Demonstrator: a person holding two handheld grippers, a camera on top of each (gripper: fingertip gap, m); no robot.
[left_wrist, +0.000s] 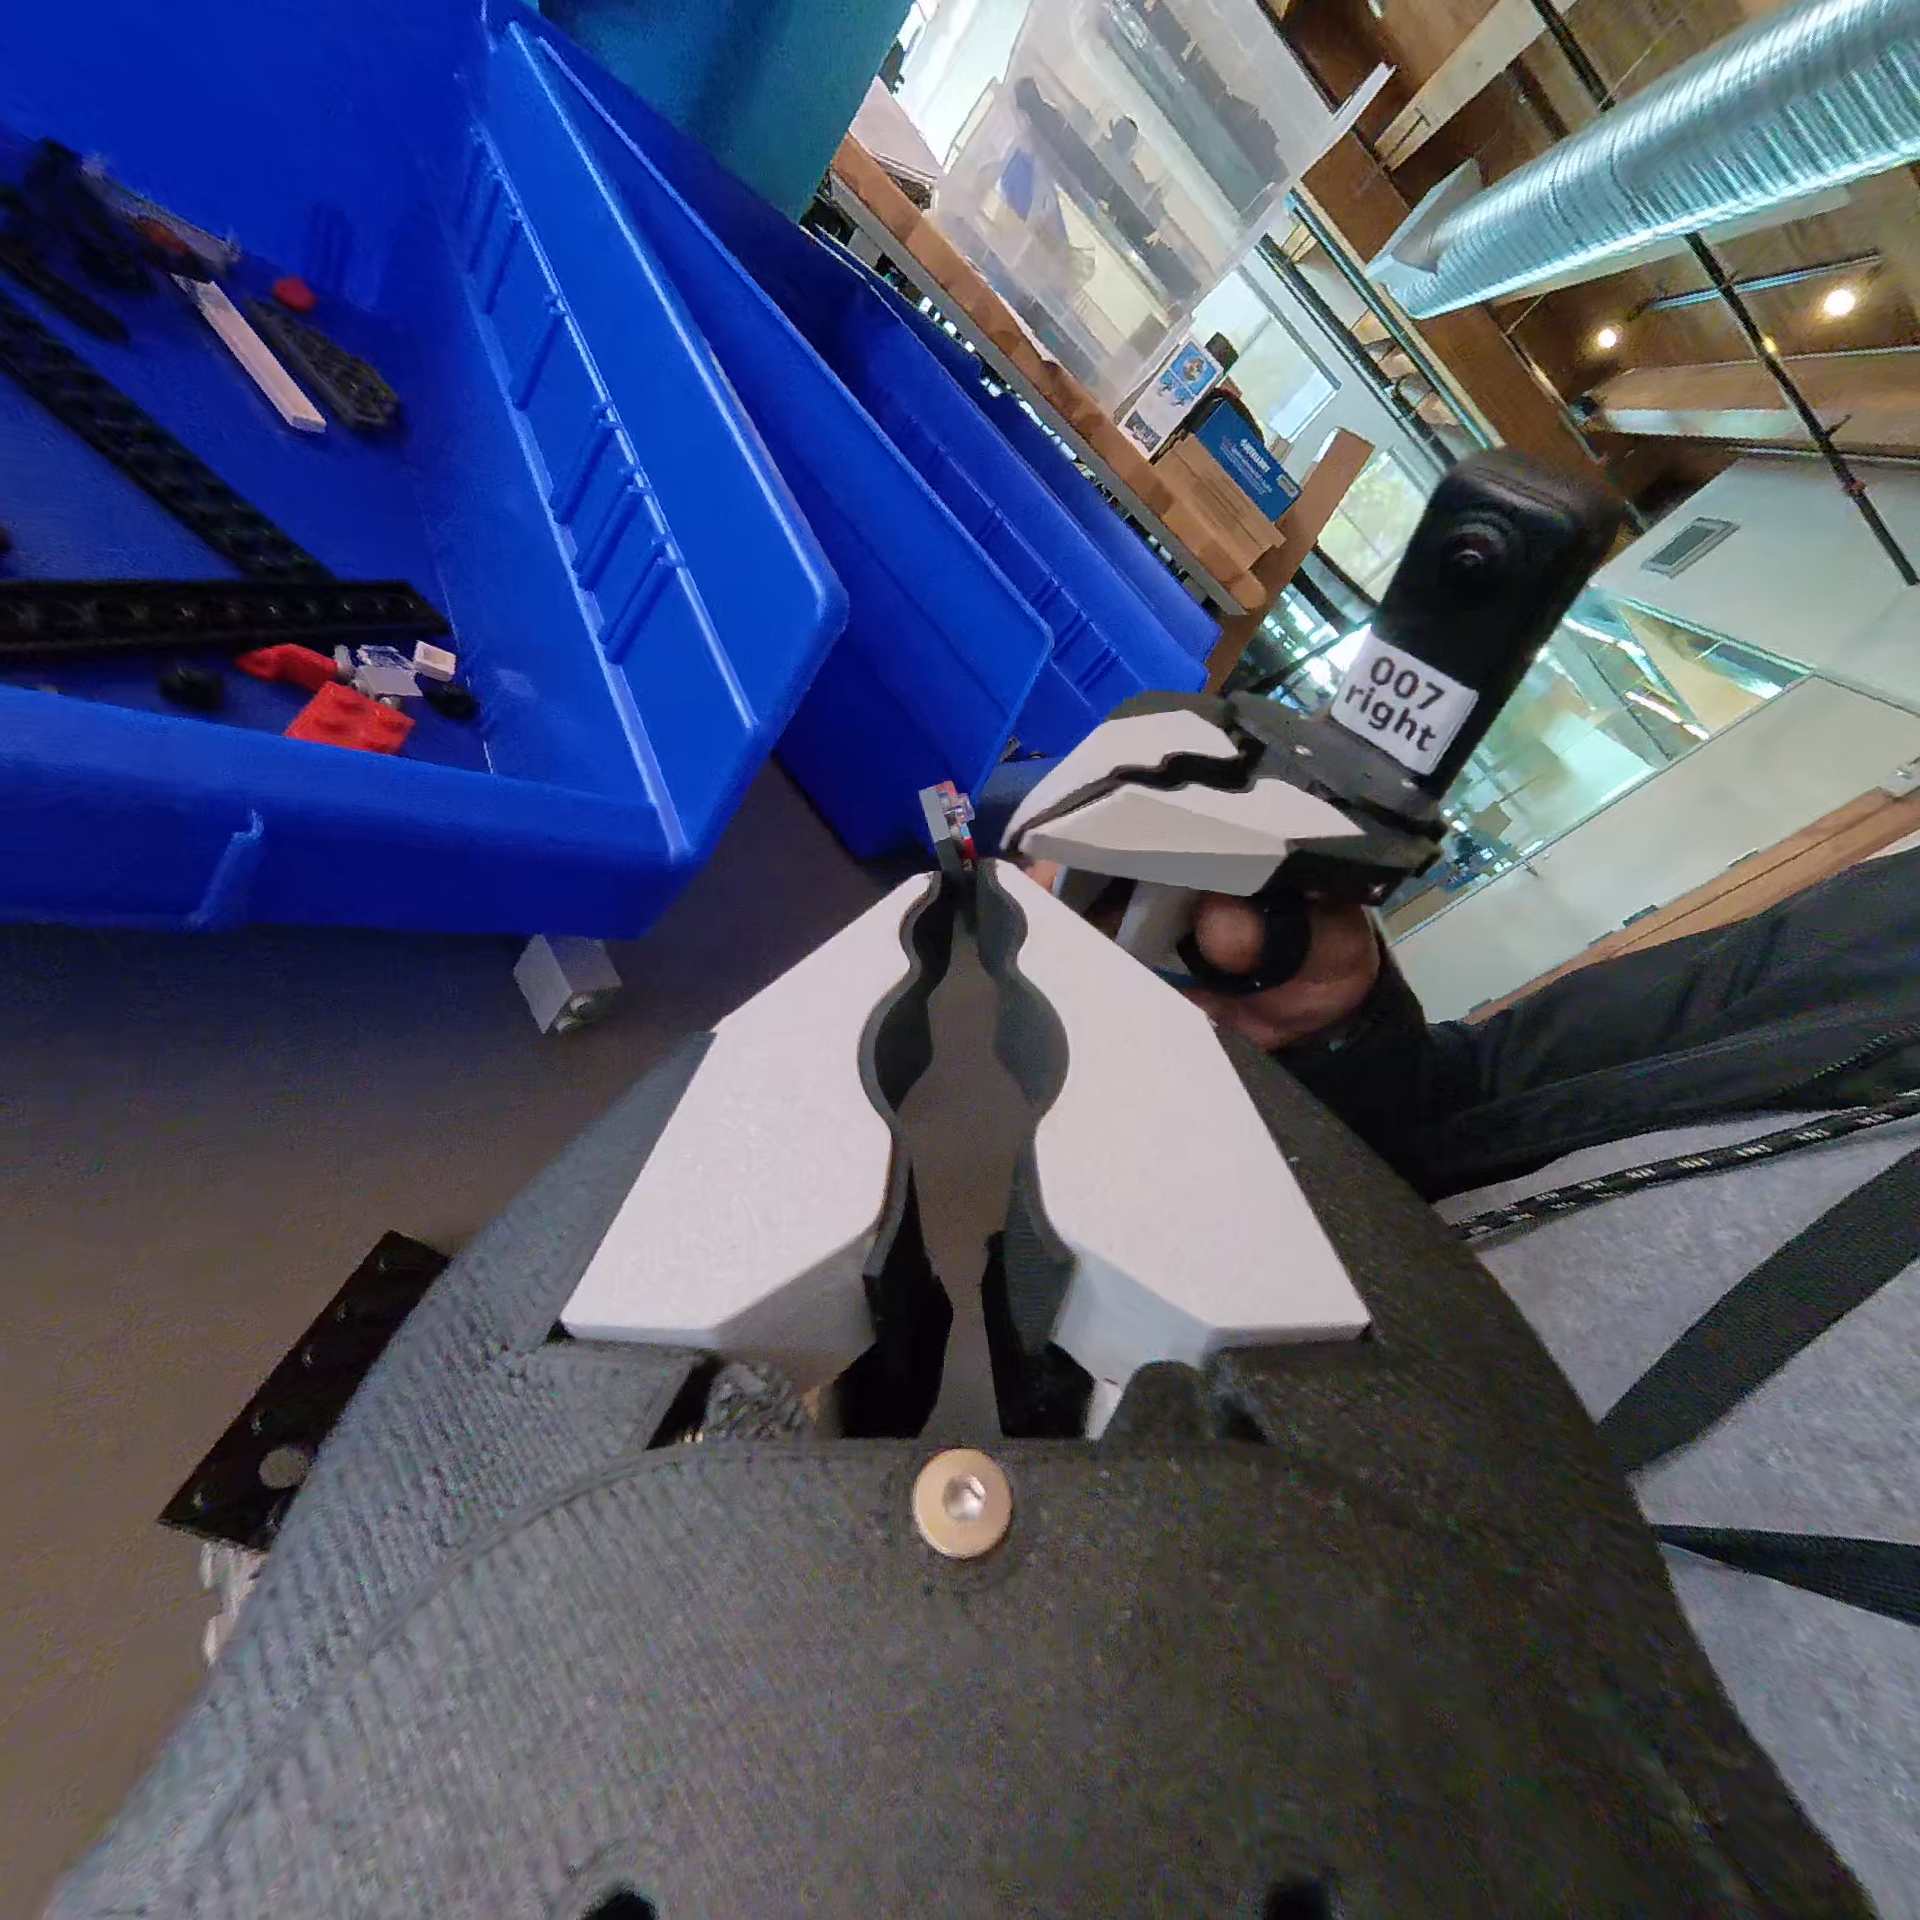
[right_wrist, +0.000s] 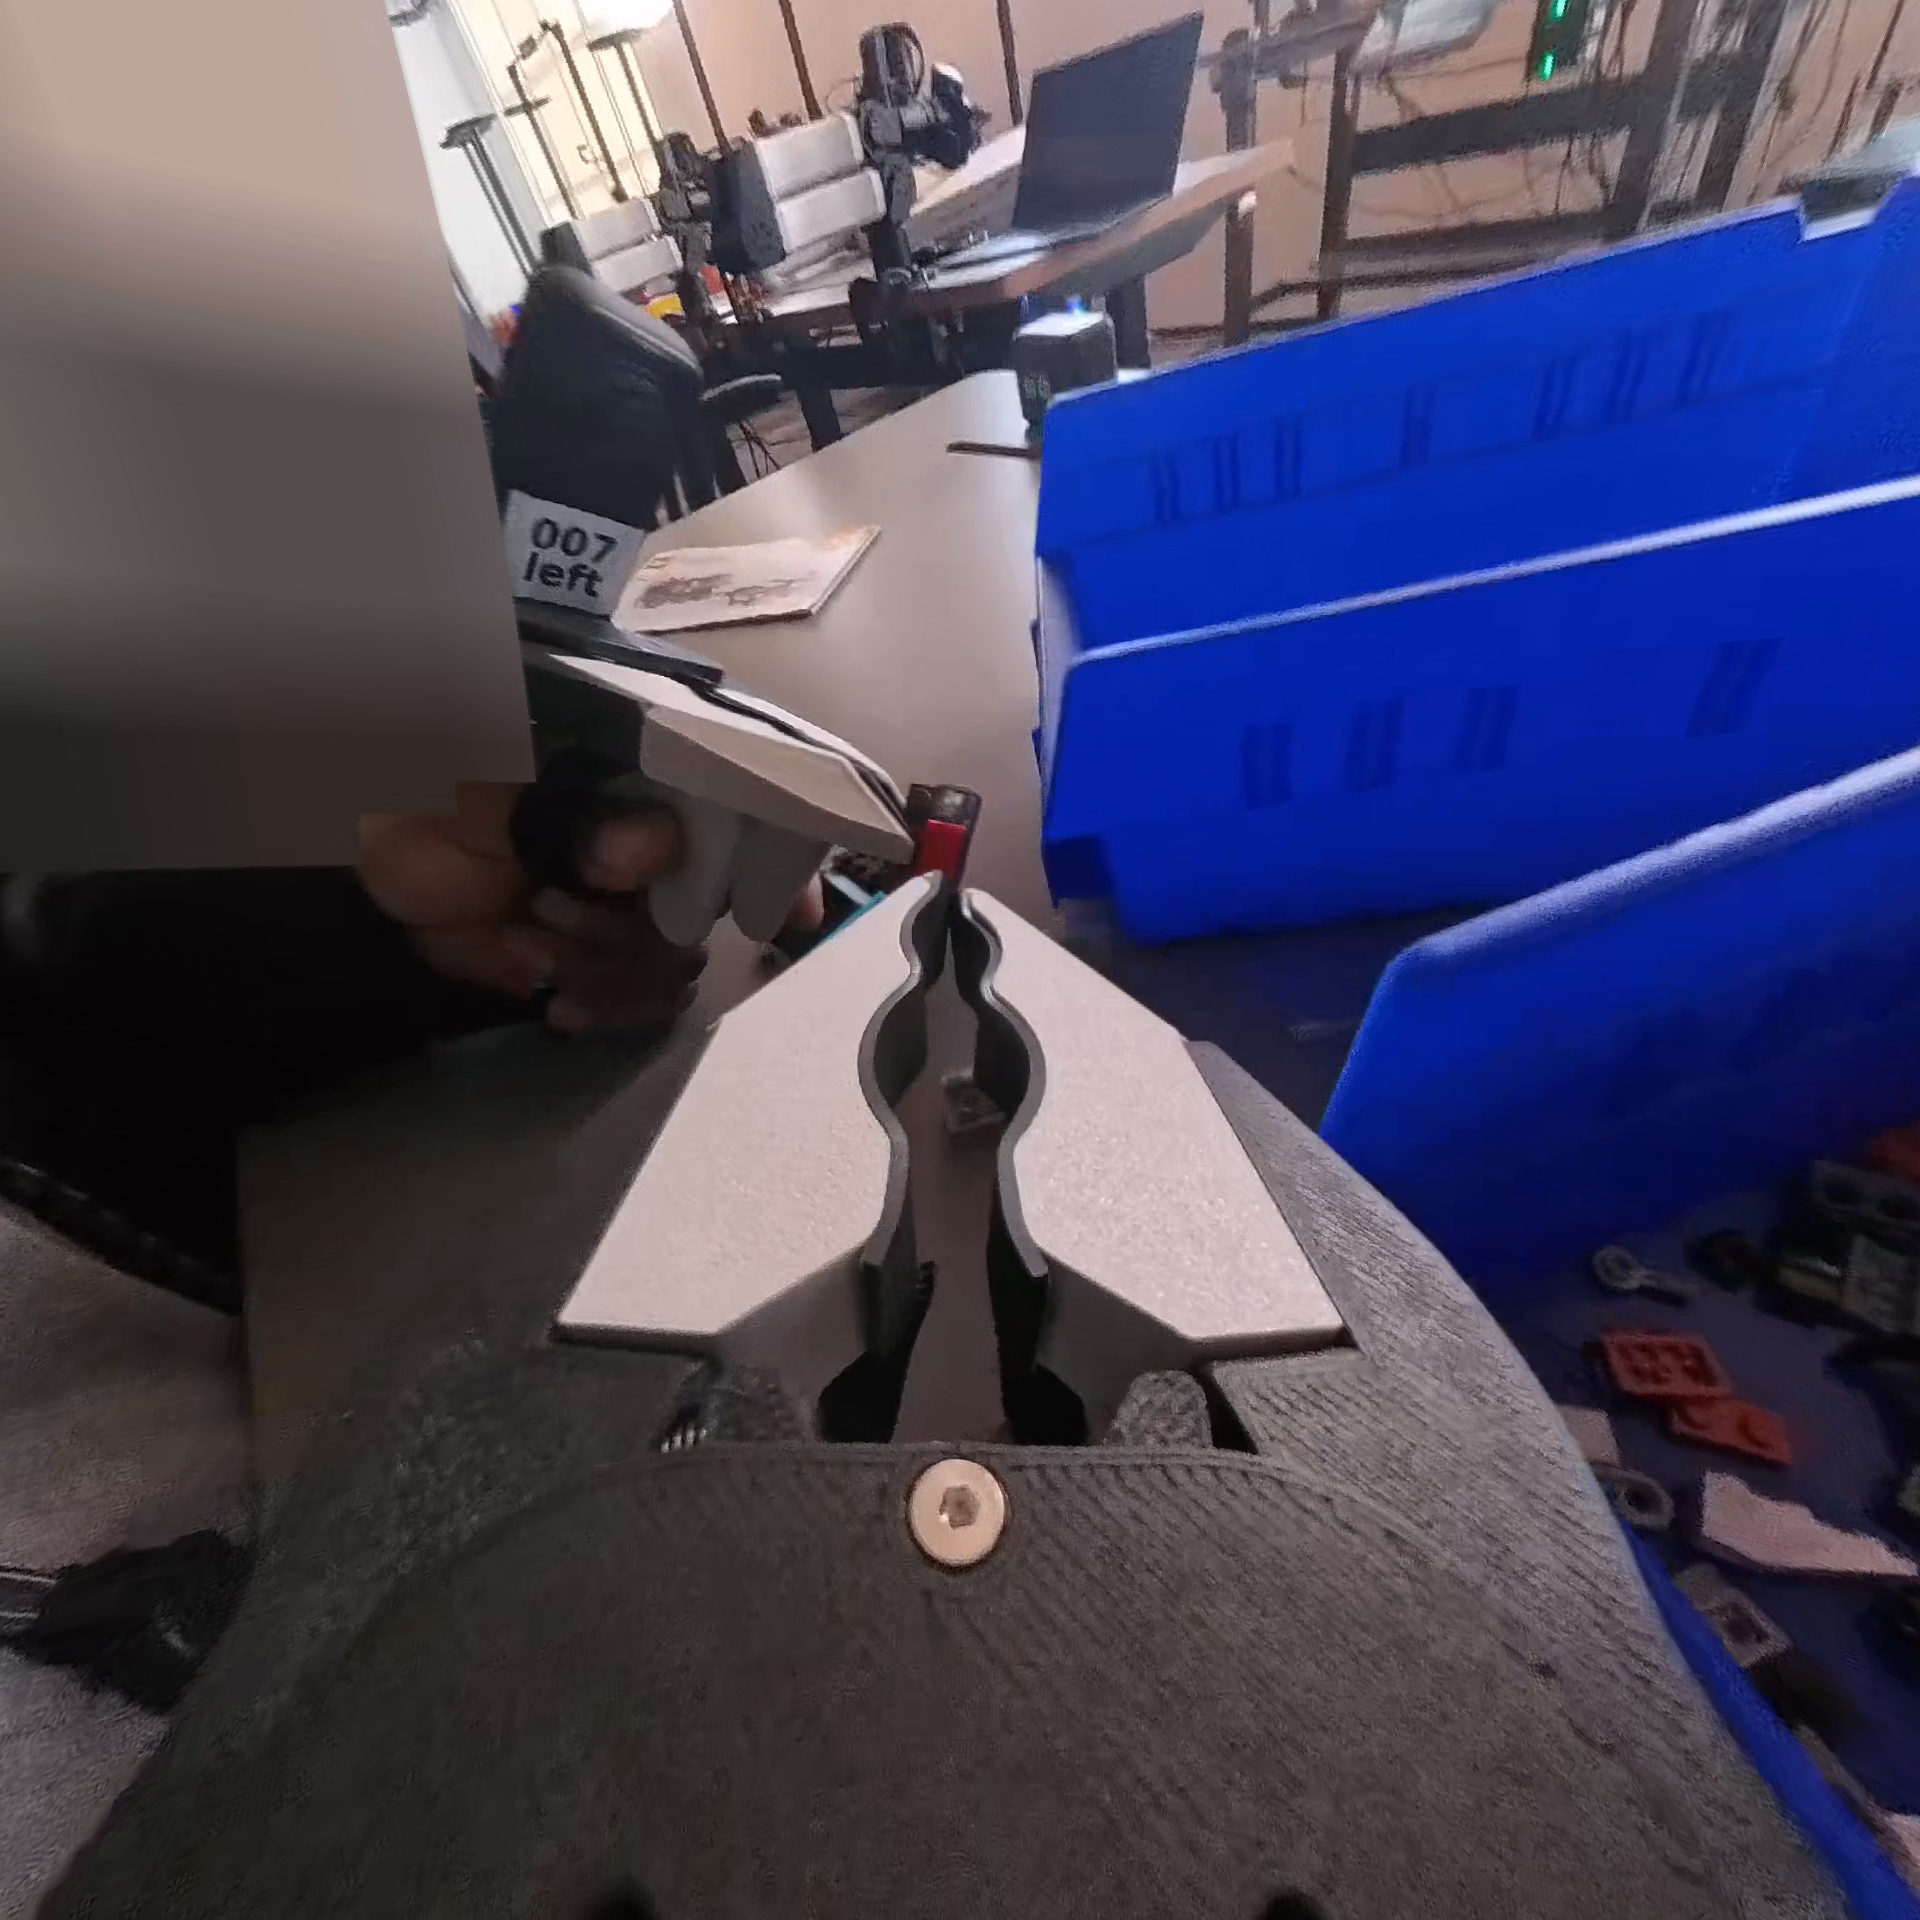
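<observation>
I have my left gripper (left_wrist: 958, 883) pinched on a small brick assembly (left_wrist: 954, 826), grey with red and a clear stud, held above the grey table (left_wrist: 312, 1091) just off the near corner of the blue bin (left_wrist: 436, 821). My right gripper (right_wrist: 948, 896) is pressed nearly together at the same piece (right_wrist: 943, 831); I cannot tell whether it actually grips. The piece sits between both tips, so nothing is let go yet. Its long axis runs out along my left fingers, studded end pointing away from the bin's corner. Loose bricks (left_wrist: 348, 717) lie inside the bin.
</observation>
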